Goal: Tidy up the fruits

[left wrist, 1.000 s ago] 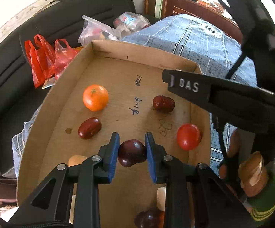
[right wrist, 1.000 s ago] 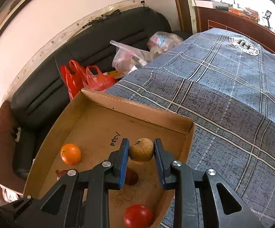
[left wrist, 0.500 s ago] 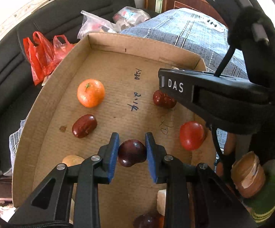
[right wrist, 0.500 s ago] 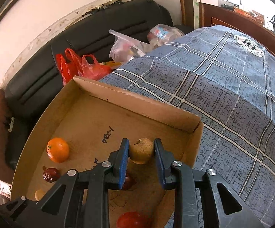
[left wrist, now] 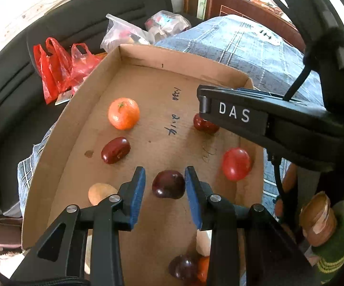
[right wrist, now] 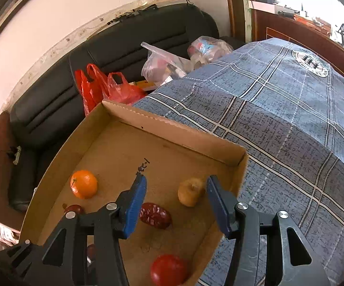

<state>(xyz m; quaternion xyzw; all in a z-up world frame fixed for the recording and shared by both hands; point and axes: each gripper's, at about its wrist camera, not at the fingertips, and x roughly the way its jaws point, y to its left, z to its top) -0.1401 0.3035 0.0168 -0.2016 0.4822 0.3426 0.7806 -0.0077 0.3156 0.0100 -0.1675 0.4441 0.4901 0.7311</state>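
Releasing at both hands: the left gripper [left wrist: 164, 186] has its jaws opening, the dark plum [left wrist: 168, 184] between the blue pads but with a sliver of daylight on each side, so nothing is pinched. Right gripper [right wrist: 175, 196] likewise opening, spread wider; the yellow-brown fruit [right wrist: 191, 195] sits between its pads, nearer the right one and apparently clear of it, though the gap is hard to read through the fisheye.

Both fruits lie on the floor of the cardboard tray [left wrist: 76, 128]. Plum in the near-middle, between the long red date [left wrist: 115, 150] and the red tomato [left wrist: 236, 164]. Yellow fruit close to the far right corner, just beyond a second date [right wrist: 155, 215].

Risks, as judgement:
- round fruit freed on bare cardboard may roll; the plum could drift into the tomato or date.
- pulling out at a slant could clip a fruit with a pad and knock it along.
- the yellow fruit sits close to the wall; the right pad could catch the tray rim on withdrawal.

Orientation: plum near-round, no real long axis. Yellow fruit slightly elongated, its dimpled end facing the camera. Left-hand date lies diagonally, long axis running low-left to high-right.
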